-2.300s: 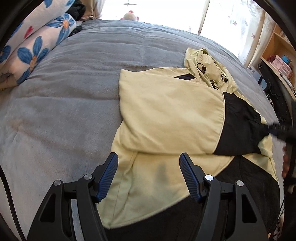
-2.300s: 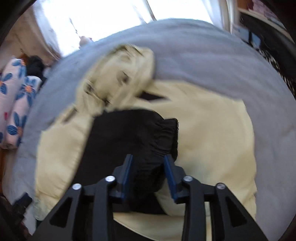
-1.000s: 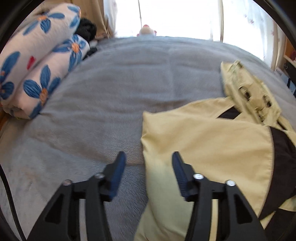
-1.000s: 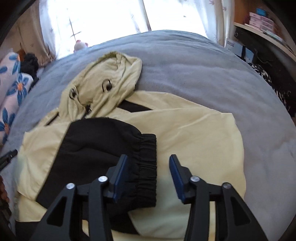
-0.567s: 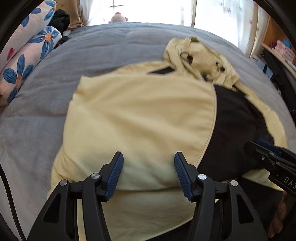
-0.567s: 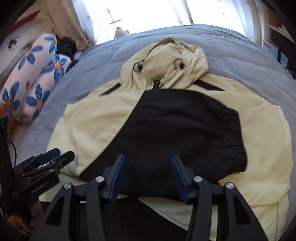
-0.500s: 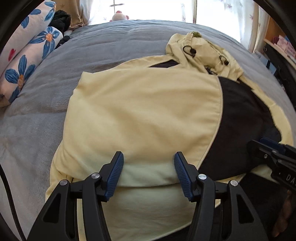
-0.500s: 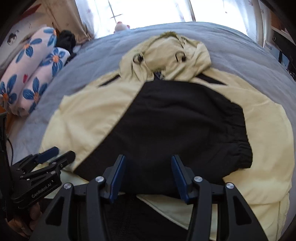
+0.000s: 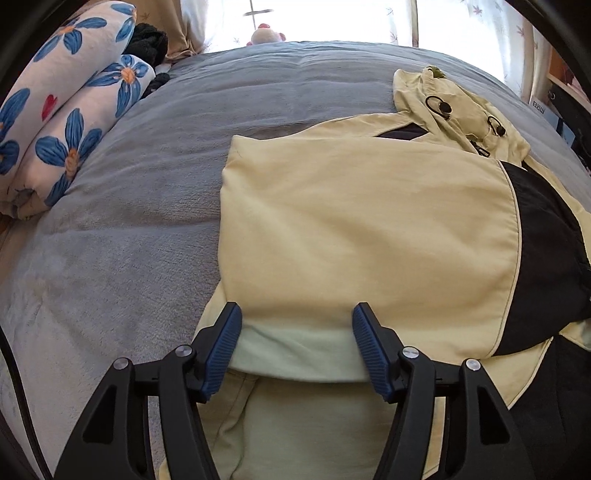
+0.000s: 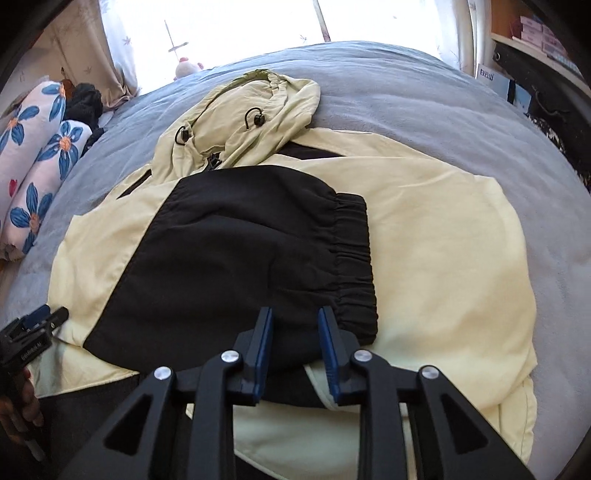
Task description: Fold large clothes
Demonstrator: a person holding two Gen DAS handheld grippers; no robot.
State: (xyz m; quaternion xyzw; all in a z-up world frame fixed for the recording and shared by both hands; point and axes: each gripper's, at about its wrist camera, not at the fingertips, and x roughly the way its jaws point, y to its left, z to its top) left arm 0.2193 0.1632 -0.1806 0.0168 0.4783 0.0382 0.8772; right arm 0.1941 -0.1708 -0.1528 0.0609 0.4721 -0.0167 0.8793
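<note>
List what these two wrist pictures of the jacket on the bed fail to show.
- Jacket hem: left wrist view, cut off by the bottom edge and the left claw.
- Whether the right claw pinches the black sleeve: right wrist view, fabric lies between its fingers, contact unclear.
- Shelf boxes: right wrist view, too small.

a grey bed (image 9: 147, 192) fills the room, flowered pillows (image 9: 70, 122) at its left edge, bright curtained windows (image 10: 229, 26) beyond, wooden shelves (image 10: 532, 33) at right.
</note>
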